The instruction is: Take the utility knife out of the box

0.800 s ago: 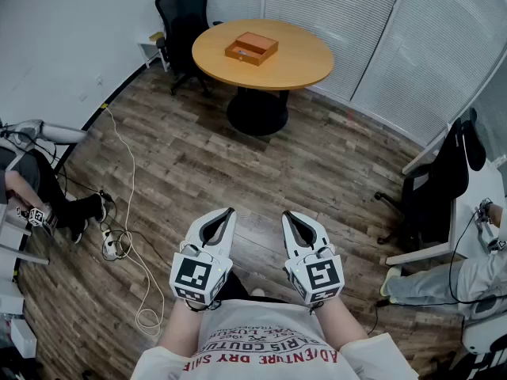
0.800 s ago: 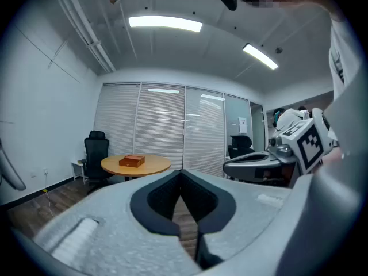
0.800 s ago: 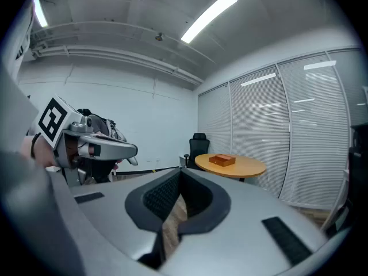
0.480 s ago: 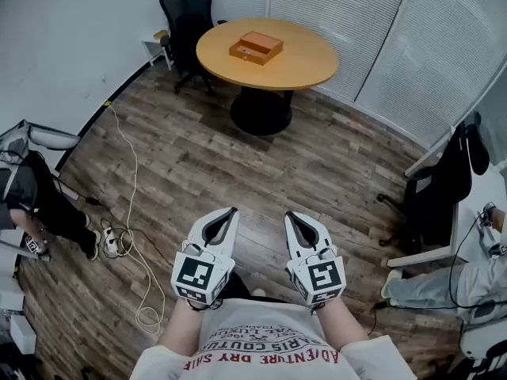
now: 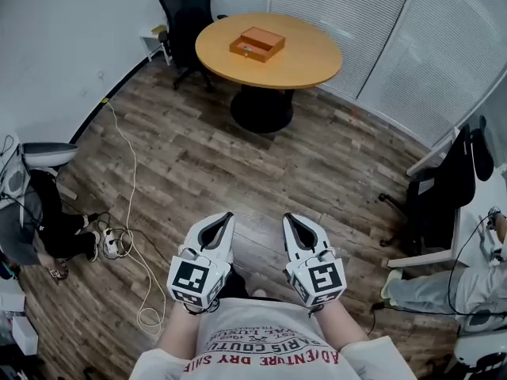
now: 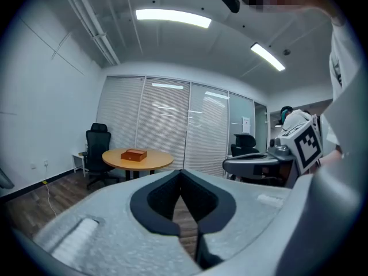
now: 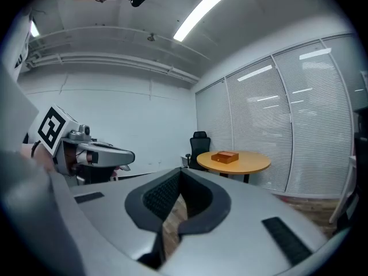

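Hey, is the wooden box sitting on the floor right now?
No, the box rests on top of the round table at the far side of the room.

Table: round light-wood table [image 5: 305, 60] on a black pedestal base [image 5: 261, 111], at the far end of the room.
On the table: orange-brown flat wooden box [image 5: 258, 43], lying left of the top's middle.
Floor: dark wood-plank floor [image 5: 238, 169].
On the floor: long white cable [image 5: 131, 196] running from the left wall to a loop nearer the camera; white power strip [image 5: 109, 245] beside it; black office chair [image 5: 186, 10] just left of the table.
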{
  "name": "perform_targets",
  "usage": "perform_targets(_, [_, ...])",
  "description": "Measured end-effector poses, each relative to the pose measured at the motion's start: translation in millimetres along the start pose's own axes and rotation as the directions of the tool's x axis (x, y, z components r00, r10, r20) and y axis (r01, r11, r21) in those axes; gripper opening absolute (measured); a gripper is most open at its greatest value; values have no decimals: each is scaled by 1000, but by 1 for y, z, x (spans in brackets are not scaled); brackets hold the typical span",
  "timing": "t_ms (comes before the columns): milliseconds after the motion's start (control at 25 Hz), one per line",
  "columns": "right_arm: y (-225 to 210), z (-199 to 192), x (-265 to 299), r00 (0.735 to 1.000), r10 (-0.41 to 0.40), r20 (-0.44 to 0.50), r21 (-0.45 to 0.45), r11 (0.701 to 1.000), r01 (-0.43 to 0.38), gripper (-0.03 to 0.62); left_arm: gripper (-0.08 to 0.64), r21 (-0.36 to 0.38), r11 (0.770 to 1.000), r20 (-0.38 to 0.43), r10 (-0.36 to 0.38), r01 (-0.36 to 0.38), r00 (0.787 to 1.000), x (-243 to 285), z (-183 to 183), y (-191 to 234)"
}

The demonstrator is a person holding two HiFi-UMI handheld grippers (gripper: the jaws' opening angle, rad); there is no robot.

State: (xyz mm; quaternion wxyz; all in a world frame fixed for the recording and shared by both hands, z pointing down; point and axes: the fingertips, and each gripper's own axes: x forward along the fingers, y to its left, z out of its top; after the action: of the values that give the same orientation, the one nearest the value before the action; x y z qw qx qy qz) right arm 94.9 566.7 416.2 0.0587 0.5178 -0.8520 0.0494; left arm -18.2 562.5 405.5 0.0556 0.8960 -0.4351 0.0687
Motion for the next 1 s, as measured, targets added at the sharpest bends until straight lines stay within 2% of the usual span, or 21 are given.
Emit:
perform_targets(240, [-9, 1, 50, 1000, 5, -29, -13, 1000, -5, 8, -6, -8, 1000, 6, -20, 20, 1000, 29, 5, 39])
perform_targets(400, [-15, 4, 96, 998, -19, -57, -23, 1000, 18, 8, -6, -5, 1000, 17, -28, 28, 999, 51, 14, 84])
perform_targets(720, [-37, 43, 194, 994, -102, -44, -48, 994, 100, 8, -5, -6, 997, 48, -77, 77, 996, 107, 47, 178])
perform_targets(840, [-36, 55, 223, 993, -113, -24, -46, 993, 111, 8, -6, 7, 995, 51, -100, 100, 994, 118, 55, 203])
perform_targets(1000, [-38, 59, 258, 994, -103, -25, -37, 994, 102, 8, -6, 8, 996, 43, -94, 94, 995, 135, 62, 232])
